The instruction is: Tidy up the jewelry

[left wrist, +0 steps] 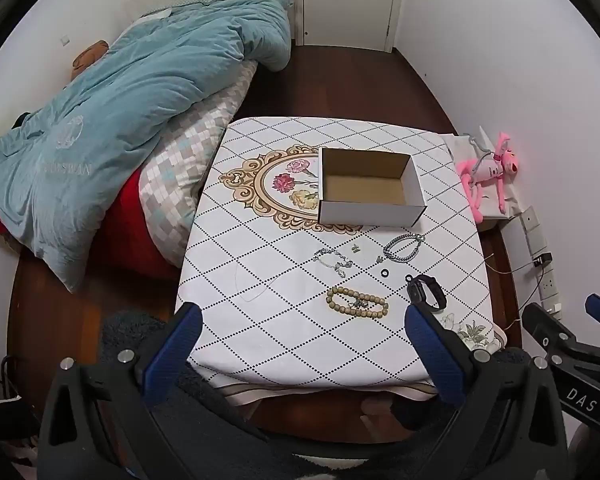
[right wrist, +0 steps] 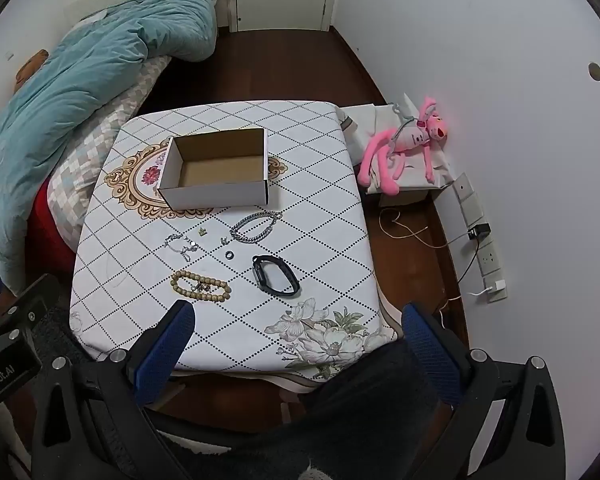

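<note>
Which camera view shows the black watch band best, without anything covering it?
The right wrist view: the black watch band lies whole and unobstructed on the tablecloth. In the left wrist view, the band is partly hidden behind a blue fingertip of the left gripper.

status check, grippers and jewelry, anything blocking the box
Left gripper open, right gripper open, both empty. Beaded bracelet, black watch, chain bracelet on table; cardboard box empty. Path clear.
</note>
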`<state>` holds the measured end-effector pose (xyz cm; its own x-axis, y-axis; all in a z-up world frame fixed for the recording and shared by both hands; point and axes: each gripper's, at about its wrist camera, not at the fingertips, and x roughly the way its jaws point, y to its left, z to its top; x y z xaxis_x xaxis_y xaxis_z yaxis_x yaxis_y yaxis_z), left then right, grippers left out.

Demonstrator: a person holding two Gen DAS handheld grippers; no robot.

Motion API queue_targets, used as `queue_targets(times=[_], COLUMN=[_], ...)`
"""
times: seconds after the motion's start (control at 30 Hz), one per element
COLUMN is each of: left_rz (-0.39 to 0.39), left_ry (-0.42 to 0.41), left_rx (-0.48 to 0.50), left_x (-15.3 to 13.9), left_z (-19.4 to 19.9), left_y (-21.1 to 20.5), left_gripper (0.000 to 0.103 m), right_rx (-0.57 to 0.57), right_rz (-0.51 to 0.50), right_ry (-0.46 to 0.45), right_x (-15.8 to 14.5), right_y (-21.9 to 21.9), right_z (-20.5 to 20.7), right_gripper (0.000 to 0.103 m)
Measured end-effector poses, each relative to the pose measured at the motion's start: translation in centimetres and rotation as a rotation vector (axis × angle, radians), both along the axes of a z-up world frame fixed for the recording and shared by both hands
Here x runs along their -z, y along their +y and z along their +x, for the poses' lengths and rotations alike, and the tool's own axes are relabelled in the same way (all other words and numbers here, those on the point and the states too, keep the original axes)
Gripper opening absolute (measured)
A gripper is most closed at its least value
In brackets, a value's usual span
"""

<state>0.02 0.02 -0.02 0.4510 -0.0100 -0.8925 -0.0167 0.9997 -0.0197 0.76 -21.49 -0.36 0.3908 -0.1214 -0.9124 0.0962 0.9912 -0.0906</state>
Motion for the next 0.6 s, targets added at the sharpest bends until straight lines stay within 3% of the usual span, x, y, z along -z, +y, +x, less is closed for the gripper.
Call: queue_targets(times=[0.6], left_rz=[0.015], left_ry=[-0.019], left_rx=[0.011], left_x=[-0.7], left_z=[-0.3], left_y=[-0.5], left_gripper=[0.103], right_rx=[-0.003], right_rz=[-0.004], right_ry=[-0.036], right_x=[-1.4], right_y=[0.0], right_z=[0.1], right_gripper=[0.103])
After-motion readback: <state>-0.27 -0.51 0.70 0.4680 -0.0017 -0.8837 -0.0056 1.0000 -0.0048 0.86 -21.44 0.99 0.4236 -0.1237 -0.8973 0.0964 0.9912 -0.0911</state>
